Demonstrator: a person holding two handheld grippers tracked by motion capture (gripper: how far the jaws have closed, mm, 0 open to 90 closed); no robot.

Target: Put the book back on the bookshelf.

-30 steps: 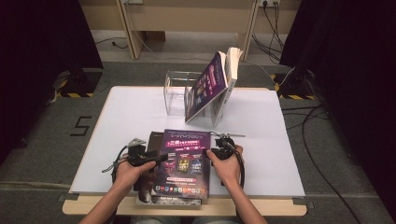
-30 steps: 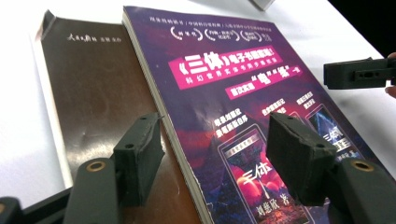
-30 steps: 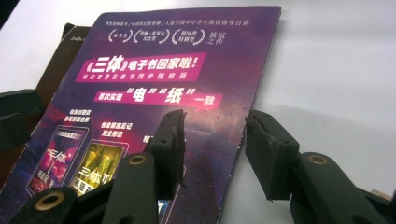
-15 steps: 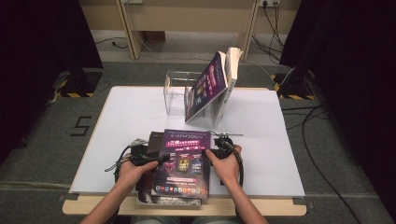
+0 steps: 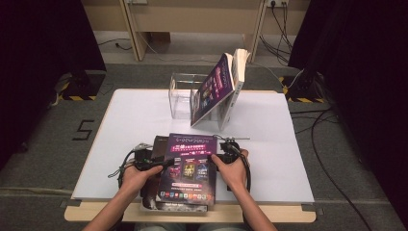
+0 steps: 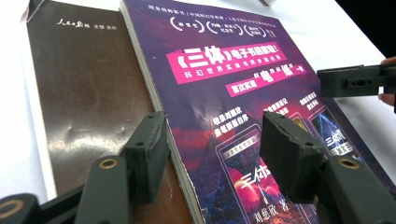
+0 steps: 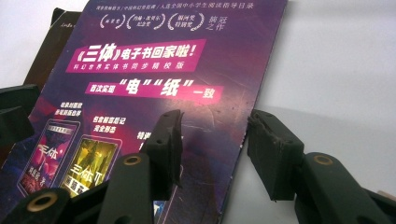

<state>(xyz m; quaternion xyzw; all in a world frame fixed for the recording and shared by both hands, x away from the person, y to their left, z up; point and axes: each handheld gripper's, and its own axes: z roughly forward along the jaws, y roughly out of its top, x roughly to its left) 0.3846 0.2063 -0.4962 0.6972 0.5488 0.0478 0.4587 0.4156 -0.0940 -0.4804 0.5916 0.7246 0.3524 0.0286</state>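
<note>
Purple book [image 5: 188,168] lies atop a brown book [image 6: 88,93] at the table's [image 5: 288,159] near edge. Left gripper [image 6: 212,154] straddles its left edge — jaws spread, just been closing. Right gripper [image 7: 212,154] straddles the right edge — jaws spread, just been opening.

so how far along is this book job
Done, it seems: one purple book and a thicker one already lean in the clear rack. In hand: the left gripper and right gripper, jaws open, straddle opposite edges of the top purple book, not yet lifted. Left: that book, then the brown book beneath.
</note>
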